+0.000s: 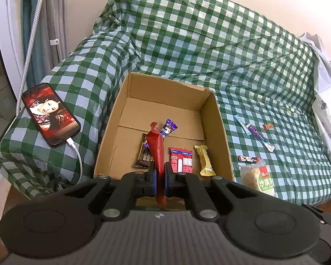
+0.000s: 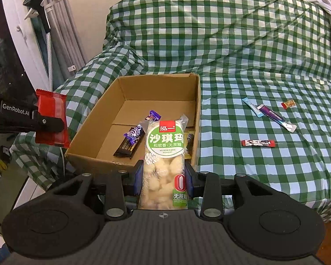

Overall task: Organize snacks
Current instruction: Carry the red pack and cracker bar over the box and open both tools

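Observation:
An open cardboard box (image 1: 216,119) (image 2: 197,101) sits on the green checked cover. My left gripper (image 1: 159,172) is shut on a red snack packet (image 1: 155,148) (image 2: 51,121), held edge-on above the box's near wall. My right gripper (image 2: 163,175) is shut on a clear bag of pale rice-puff cakes with a green label (image 2: 164,152) (image 1: 257,177), held upright at the box's near right corner. Inside the box lie a dark chocolate bar (image 1: 143,156) (image 2: 128,145), a purple wrapped candy (image 1: 168,128) (image 2: 153,116), a red-and-white packet (image 1: 181,160) and a yellow bar (image 1: 204,160).
Loose snacks lie on the cover right of the box: a light-blue stick (image 2: 252,107), a purple-and-white stick (image 2: 275,117), a small red-and-gold candy (image 2: 288,104) and a red-and-black bar (image 2: 258,143). A phone (image 1: 50,114) on a charging cable rests on the left armrest. White cloth (image 1: 328,92) lies far right.

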`<state>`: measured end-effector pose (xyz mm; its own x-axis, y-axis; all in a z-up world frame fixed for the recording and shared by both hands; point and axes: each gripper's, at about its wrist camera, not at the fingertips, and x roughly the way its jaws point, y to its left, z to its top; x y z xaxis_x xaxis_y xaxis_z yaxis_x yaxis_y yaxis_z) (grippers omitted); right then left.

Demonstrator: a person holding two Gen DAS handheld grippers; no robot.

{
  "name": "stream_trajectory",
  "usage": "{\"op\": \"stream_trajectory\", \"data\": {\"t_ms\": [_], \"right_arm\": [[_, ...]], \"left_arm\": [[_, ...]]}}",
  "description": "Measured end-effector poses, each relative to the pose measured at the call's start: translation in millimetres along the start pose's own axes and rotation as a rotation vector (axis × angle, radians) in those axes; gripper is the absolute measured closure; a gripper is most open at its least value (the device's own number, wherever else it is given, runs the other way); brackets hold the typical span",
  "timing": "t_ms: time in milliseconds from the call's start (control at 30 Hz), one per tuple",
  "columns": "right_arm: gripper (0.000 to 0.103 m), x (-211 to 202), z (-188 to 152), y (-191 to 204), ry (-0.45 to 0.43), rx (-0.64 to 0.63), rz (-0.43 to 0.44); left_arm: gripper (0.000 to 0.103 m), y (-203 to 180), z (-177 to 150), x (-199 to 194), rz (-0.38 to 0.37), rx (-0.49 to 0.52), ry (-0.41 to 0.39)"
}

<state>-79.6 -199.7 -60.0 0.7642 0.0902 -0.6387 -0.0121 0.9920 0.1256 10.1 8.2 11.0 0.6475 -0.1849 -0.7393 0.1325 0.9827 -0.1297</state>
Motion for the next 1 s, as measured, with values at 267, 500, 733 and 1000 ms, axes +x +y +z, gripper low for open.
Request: {"op": "stream_trajectory", "data": {"t_ms": [267,500,733,1000], "right_arm": [[0.064,10.1,11.0,2.0,0.005,-0.004,-0.008],[0.064,30.7,29.3,6.7,0.008,-0.019,0.000],[0.064,60.7,45.7,5.9,0.035,-0.022,0.007],[0.064,99.8,61.5,-3.8,0.074,-0.012,0.009]], "left_arm": [[0.097,-2.3,7.8,4.8,-0.001,0.004,-0.025],[0.097,-2.5,23.3,22.8,-0.005,-0.013,-0.020],[0.097,-5.5,38.9,53.6,-0.005,-0.023,0.018],[0.097,-5.4,56.1,92.6,0.002,-0.026,0.057]]}}
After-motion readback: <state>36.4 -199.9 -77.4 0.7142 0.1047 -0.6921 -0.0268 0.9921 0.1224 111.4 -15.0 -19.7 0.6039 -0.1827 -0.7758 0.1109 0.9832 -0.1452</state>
